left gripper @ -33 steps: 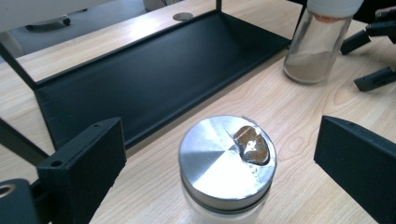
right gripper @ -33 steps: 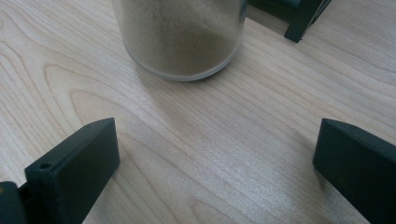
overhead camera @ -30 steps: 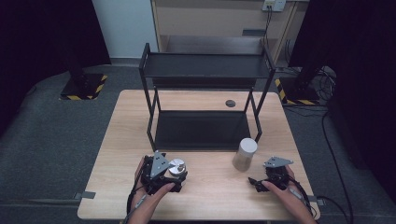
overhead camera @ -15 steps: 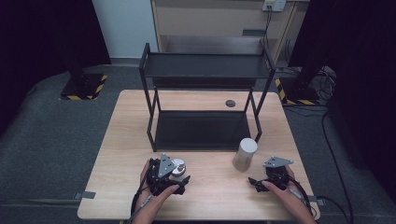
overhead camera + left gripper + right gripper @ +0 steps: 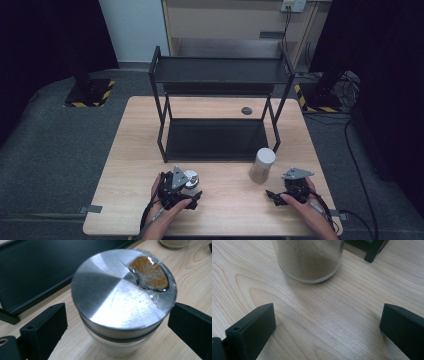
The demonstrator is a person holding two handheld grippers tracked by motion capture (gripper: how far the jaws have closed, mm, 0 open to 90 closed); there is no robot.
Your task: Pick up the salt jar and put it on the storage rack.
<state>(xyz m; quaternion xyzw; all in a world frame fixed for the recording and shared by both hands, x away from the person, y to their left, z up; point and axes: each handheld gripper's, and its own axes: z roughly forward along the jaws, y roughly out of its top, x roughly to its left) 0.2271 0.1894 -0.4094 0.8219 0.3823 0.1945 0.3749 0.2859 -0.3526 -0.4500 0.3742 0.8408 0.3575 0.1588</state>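
Steel-lidded jar (image 5: 123, 300) stands upright on the worktop (image 5: 225, 210), front left, just ahead of the black two-tier shelf rack (image 5: 220, 80). Left tool (image 5: 187, 192) is spread wide around it, one jaw on each side of the body below the lid; right jaw looks at or nearly at the lid rim, left jaw clearly apart. Not gripped yet. Lid has a taped patch with an orange-brown sample (image 5: 150, 272) near one edge.

Step in hand, by my read: close on the jar. To do it well, centre the jar between the jaws first, since it sits closer to the right one and an uneven close would shove or tip it. Grip the glass body under the lid band, not the slick lid. Close slowly, keep the tool level.

Right tool (image 5: 280, 196) rests low on the worktop, jaws open and empty, pointing at the powder-filled jar (image 5: 262, 165) near it, not touching. Leave it parked clear of that jar.
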